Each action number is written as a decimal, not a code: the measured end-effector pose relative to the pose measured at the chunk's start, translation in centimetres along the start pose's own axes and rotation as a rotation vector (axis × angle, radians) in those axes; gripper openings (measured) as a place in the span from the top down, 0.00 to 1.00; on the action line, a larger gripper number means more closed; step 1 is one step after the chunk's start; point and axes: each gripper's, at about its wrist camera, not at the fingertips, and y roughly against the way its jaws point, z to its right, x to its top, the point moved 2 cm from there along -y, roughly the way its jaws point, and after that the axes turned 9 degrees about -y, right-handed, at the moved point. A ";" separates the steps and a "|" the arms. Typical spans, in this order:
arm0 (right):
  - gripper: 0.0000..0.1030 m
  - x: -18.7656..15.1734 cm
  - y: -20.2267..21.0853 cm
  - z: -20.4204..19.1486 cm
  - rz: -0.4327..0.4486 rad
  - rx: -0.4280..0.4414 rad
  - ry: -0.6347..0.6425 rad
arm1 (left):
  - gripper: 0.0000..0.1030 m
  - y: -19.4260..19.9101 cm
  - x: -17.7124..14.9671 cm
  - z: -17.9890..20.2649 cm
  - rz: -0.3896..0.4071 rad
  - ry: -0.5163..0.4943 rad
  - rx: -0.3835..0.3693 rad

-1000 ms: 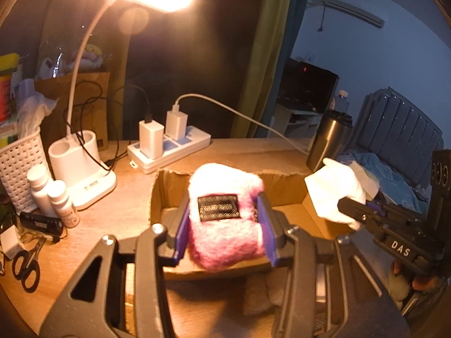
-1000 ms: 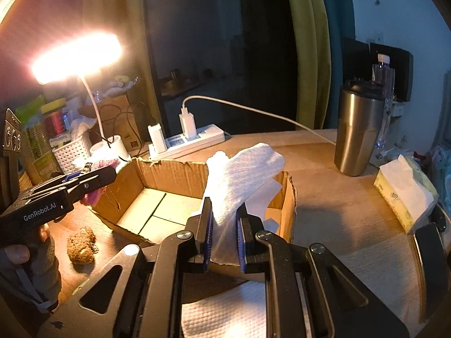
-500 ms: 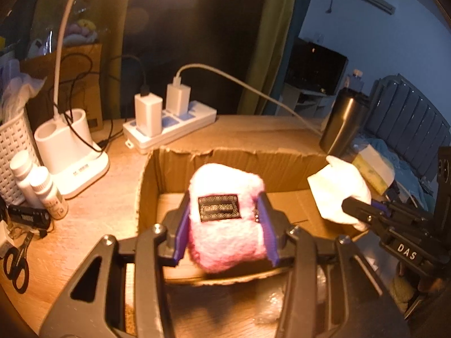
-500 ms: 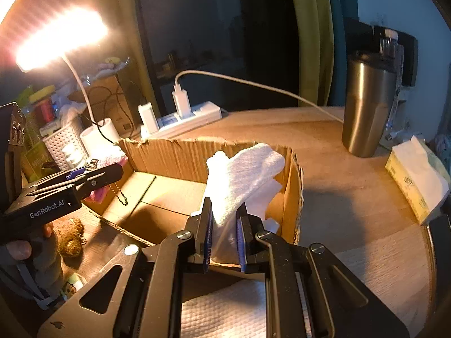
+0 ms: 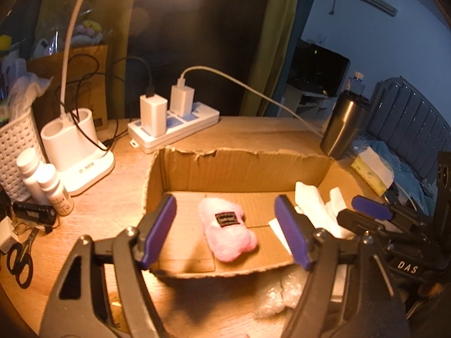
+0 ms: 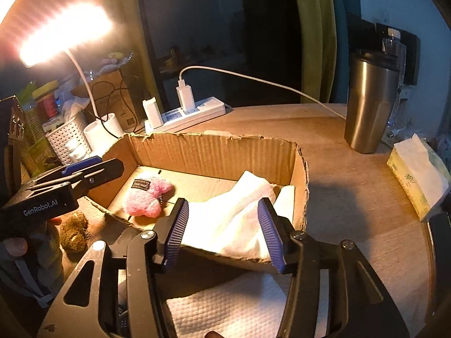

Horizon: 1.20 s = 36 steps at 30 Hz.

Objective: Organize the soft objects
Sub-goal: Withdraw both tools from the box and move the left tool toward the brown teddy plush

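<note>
A pink plush toy (image 5: 228, 232) with a black label lies on the floor of the open cardboard box (image 5: 242, 166); it also shows in the right wrist view (image 6: 146, 195). My left gripper (image 5: 225, 232) is open and empty above the box's near edge. A white cloth (image 6: 239, 211) lies in the right end of the box (image 6: 214, 152); it also shows in the left wrist view (image 5: 315, 208). My right gripper (image 6: 222, 231) is open just above the cloth. A brown plush (image 6: 73, 232) lies on the table left of the box.
A white power strip (image 5: 174, 129) with chargers, a lamp base (image 5: 76, 152), small bottles (image 5: 53, 188), a white basket (image 5: 14, 146) and scissors (image 5: 19, 259) stand at the left. A steel tumbler (image 6: 369, 104) and tissue pack (image 6: 417, 177) stand at the right. A paper towel (image 6: 234, 307) lies before the box.
Both grippers have opened. The pink plush dropped from the left gripper onto the box floor, and the white cloth dropped from the right gripper into the box's right end.
</note>
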 end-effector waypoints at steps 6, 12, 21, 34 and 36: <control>0.47 -0.3 1.8 -0.7 0.034 0.002 0.013 | 0.29 2.0 -0.1 0.5 0.034 -0.020 0.005; 0.46 -0.9 4.2 -2.0 0.084 -0.008 0.046 | 0.28 4.3 -0.3 0.5 0.067 -0.018 0.003; 0.35 -1.9 7.5 -3.8 0.140 -0.008 0.078 | 0.28 8.1 -1.2 0.9 0.106 -0.027 -0.007; 0.35 -4.3 10.3 -4.8 0.149 -0.013 0.098 | 0.24 11.2 -3.2 2.3 0.107 -0.044 -0.027; 0.35 -4.6 10.3 -4.7 0.144 -0.013 0.096 | 0.22 11.3 -3.6 2.2 0.100 -0.037 -0.030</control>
